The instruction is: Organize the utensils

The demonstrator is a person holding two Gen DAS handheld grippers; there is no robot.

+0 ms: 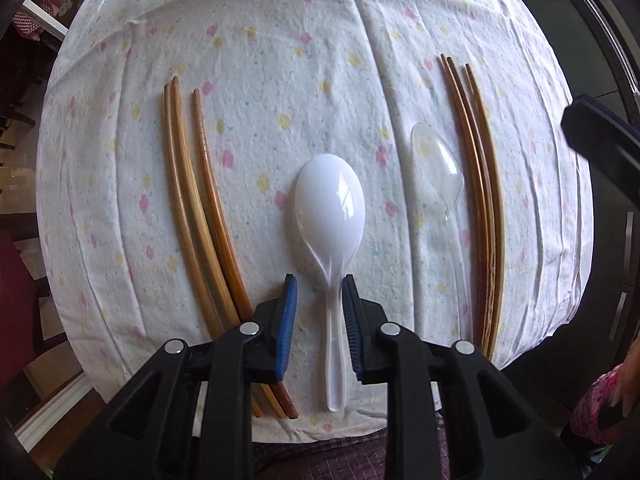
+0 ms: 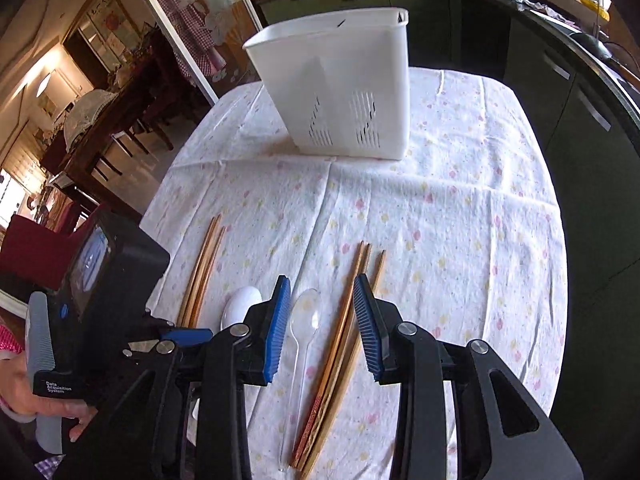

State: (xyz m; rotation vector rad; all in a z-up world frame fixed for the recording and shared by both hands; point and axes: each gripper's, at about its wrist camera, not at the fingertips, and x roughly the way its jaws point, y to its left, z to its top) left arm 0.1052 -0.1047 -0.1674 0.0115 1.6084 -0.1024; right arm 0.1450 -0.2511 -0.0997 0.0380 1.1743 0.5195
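Three small words, "Data Acquisition System", are showing on the left hand-held gripper (image 1: pixel 319 300), which is straddling the white spoon (image 1: pixel 330 216) handle, pads slightly apart. Right hand-held gripper (image 2: pixel 322 296) is hanging open above the clear spoon (image 2: pixel 306 320) and chopsticks (image 2: pixel 340 340) on the table (image 2: pixel 460 240).

On the tablecloth (image 1: pixel 320 80), the white spoon (image 1: pixel 330 208) serves as the landmark, its bowl pointing toward the utensil holder (image 2: pixel 340 88) at the far end. Left of the spoon lie three chopsticks (image 1: pixel 196 216), side by side. Right of it lies the clear spoon (image 1: pixel 440 172), and just beyond that, a second bundle of chopsticks (image 1: pixel 484 200), touching the clear spoon's handle.
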